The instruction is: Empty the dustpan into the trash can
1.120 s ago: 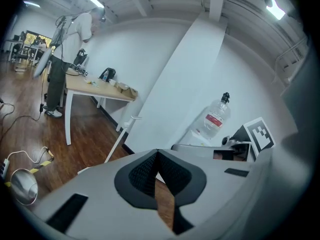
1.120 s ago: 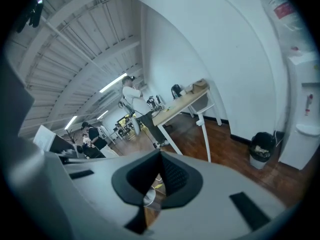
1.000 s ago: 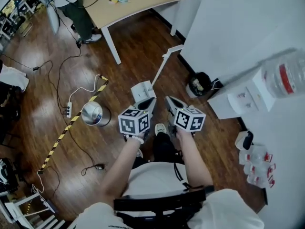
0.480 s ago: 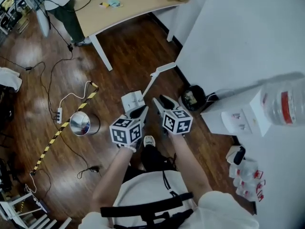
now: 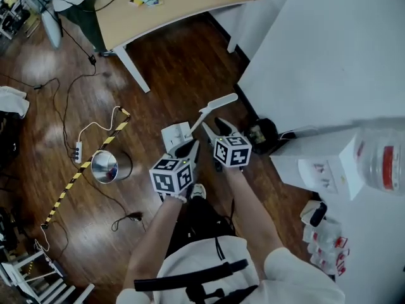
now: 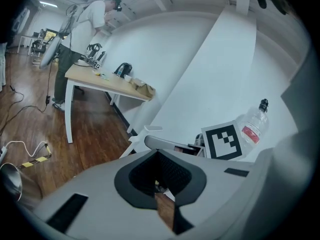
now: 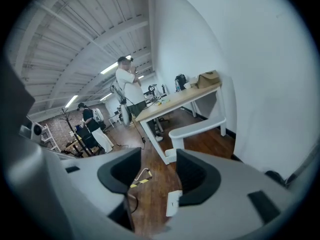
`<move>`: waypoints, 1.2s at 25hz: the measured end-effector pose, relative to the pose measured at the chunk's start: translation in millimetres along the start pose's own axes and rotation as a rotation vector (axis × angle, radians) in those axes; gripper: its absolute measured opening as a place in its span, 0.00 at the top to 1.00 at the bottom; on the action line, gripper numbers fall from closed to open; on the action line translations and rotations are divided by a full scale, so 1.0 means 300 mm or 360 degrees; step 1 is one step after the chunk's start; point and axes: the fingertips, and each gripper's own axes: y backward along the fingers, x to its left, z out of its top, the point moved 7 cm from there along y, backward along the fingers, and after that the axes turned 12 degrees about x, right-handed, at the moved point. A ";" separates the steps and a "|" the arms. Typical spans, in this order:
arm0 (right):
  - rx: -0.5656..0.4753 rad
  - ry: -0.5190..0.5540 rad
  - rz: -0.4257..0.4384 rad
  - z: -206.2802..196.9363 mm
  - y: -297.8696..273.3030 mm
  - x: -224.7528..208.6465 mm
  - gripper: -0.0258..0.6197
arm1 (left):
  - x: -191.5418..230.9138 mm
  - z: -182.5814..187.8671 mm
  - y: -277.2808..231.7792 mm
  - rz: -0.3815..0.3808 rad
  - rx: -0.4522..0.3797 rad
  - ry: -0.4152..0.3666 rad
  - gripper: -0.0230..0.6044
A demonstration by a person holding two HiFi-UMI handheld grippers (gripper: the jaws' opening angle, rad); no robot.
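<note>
The dustpan [image 5: 175,133] stands on the floor just past the pressed-together left gripper [image 5: 190,149]; the trash can [image 5: 105,166] is well apart to the left. The right gripper [image 5: 219,129], empty, has just been opening its jaws; a glancing approach could knock the handle [image 5: 215,104] and spill the pan.

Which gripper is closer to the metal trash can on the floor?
Left. In the head view the left gripper hangs right of the trash can; the right gripper, its empty jaws just opening, is farther right, beyond the left one.
</note>
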 end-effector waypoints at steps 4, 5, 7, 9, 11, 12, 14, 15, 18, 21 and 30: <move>-0.0016 -0.0002 -0.0055 0.016 -0.085 -0.050 0.57 | 0.023 0.021 -0.036 0.0005 0.0006 0.0018 0.98; -0.0026 0.0001 -0.0066 0.022 -0.105 -0.061 0.58 | 0.027 0.022 -0.042 0.0006 0.0008 0.0020 0.98; -0.0042 0.0010 -0.0084 0.035 -0.142 -0.083 0.57 | 0.038 0.021 -0.050 0.0010 0.0012 0.0036 0.98; -0.0049 0.0017 -0.0093 0.045 -0.178 -0.103 0.57 | 0.053 0.018 -0.055 0.0013 0.0013 0.0059 0.98; -0.0058 0.0017 -0.0089 0.056 -0.210 -0.120 0.58 | 0.069 0.015 -0.057 0.0019 0.0011 0.0080 0.98; -0.0070 0.0019 -0.0080 0.064 -0.220 -0.126 0.58 | 0.075 0.014 -0.058 0.0023 0.0011 0.0088 0.98; -0.0092 0.0030 -0.0059 0.080 -0.233 -0.136 0.59 | 0.084 0.013 -0.062 0.0028 0.0015 0.0099 0.98; -0.0095 0.0032 -0.0053 0.084 -0.238 -0.140 0.62 | 0.088 0.010 -0.065 0.0030 0.0019 0.0105 0.98; -0.0095 0.0011 -0.0048 0.092 -0.251 -0.148 0.66 | 0.107 0.003 -0.062 0.0034 0.0027 0.0131 0.98; -0.0093 0.0044 -0.0065 0.104 -0.255 -0.140 0.72 | 0.121 0.003 -0.063 0.0038 0.0022 0.0151 0.98; -0.0034 0.0047 -0.0109 0.137 -0.222 -0.082 0.74 | 0.137 -0.048 -0.008 0.0075 0.0007 0.0193 0.98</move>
